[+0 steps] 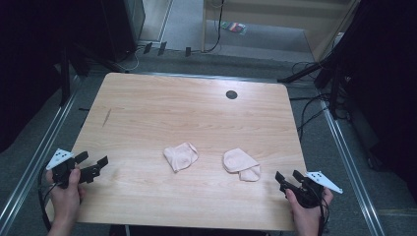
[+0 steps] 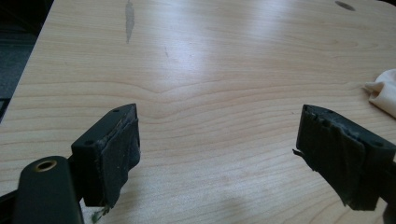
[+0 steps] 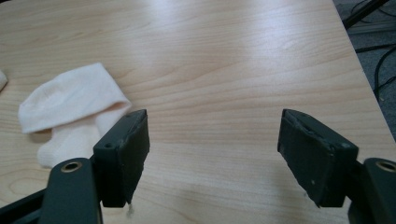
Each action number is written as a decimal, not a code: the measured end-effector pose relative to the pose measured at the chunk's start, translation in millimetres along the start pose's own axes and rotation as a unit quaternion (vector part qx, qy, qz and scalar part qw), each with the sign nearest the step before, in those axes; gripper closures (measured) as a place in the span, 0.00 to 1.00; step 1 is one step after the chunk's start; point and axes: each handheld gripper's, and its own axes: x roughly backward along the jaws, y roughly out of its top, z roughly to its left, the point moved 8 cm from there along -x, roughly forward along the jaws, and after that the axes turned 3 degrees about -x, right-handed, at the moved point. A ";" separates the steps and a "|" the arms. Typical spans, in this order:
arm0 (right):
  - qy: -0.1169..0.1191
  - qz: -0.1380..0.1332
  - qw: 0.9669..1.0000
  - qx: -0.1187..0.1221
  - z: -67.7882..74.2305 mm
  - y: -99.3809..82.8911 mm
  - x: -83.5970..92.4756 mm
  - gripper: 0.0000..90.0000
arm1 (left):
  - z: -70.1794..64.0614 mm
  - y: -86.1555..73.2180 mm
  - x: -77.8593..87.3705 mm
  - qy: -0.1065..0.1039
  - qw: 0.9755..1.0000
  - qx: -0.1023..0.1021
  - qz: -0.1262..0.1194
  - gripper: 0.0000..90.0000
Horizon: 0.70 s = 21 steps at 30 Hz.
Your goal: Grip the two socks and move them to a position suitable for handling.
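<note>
The two pale socks point(image 1: 211, 162) lie mid-surface between the grippers; the right gripper point(image 1: 287, 178), jaws apart and empty, is nearer its sock point(image 3: 74, 109) than the left gripper point(image 1: 91, 164), also gaping.

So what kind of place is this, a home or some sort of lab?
Most likely a lab or recording workspace, not a home: a bare wooden table on grey carpet, loose cables trailing over the floor beside it, and dark equipment stands around its edges. Two pale socks lie on the table.
</note>
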 end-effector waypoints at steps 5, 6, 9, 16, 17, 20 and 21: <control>-0.011 0.004 1.000 0.016 15.9 5.8 -2.1 0.29 | -0.7 -0.3 -0.5 0.002 1.000 -0.004 0.002 0.16; -0.015 0.007 0.999 0.029 21.6 6.0 -3.7 0.30 | -0.7 -0.3 -0.5 0.002 1.000 -0.004 0.002 0.16; 0.008 0.011 1.000 0.024 42.7 7.9 -10.0 0.31 | -0.9 -0.9 -0.6 0.003 1.000 -0.006 0.004 0.16; 0.042 0.025 0.999 0.003 81.2 14.1 -31.6 0.34 | -2.6 -1.5 -1.1 0.005 1.000 -0.012 0.006 0.16; 0.042 0.025 0.999 0.003 81.2 14.1 -31.6 0.34 | -2.6 -1.5 -1.1 0.005 1.000 -0.012 0.006 0.16; 0.043 0.039 0.998 -0.007 91.5 10.0 -45.8 0.35 | -2.5 -1.3 -1.4 0.004 1.000 -0.012 0.006 0.16; 0.043 0.039 0.998 -0.007 91.5 10.0 -45.8 0.35 | -2.5 -1.3 -1.4 0.004 1.000 -0.012 0.006 0.16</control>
